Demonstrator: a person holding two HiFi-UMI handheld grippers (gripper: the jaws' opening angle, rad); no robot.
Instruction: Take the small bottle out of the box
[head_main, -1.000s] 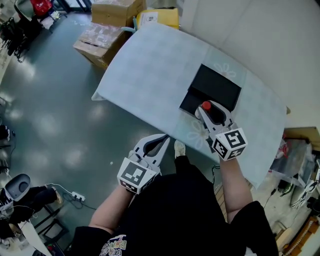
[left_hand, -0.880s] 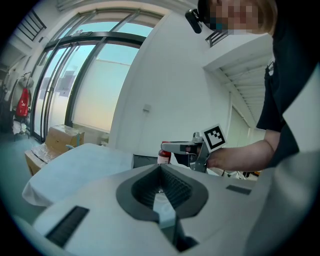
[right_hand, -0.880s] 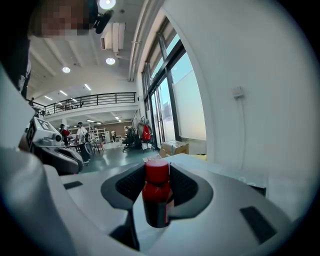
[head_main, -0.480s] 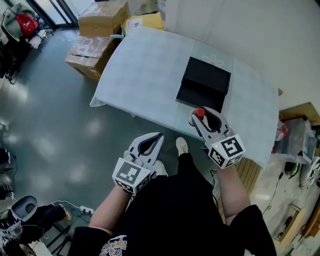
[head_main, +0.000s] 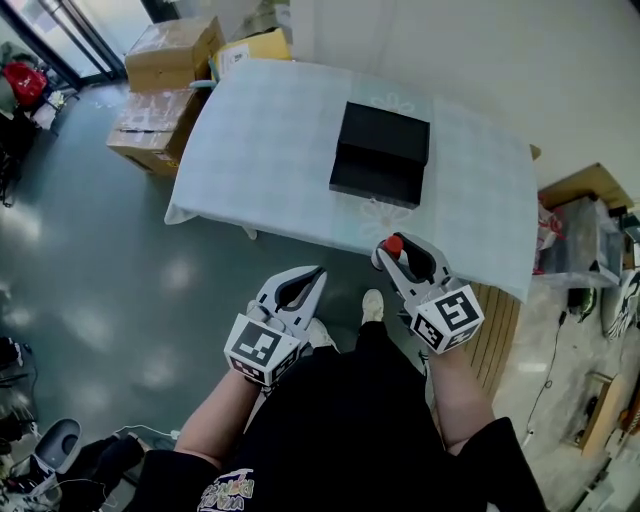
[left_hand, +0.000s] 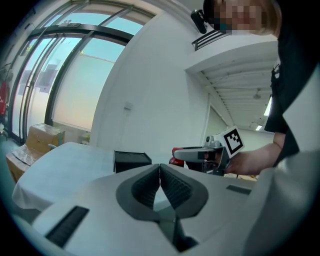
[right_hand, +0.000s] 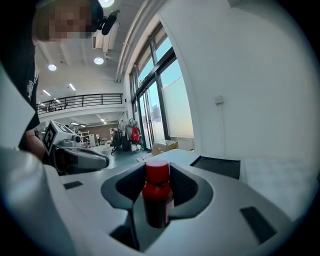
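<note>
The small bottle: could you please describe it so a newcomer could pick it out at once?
Find the cloth-covered table with the black box. By its near edge the right gripper is shut on the small bottle. Its dark red body and bright red cap set it apart from the black box.

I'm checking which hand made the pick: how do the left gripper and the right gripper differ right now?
The right gripper is shut on the small red-capped bottle; the left gripper has its jaws together on nothing. In the head view the right gripper hangs at the near edge of the table; the left gripper is over the floor, off the table. Both are the same white two-jaw design.
</note>
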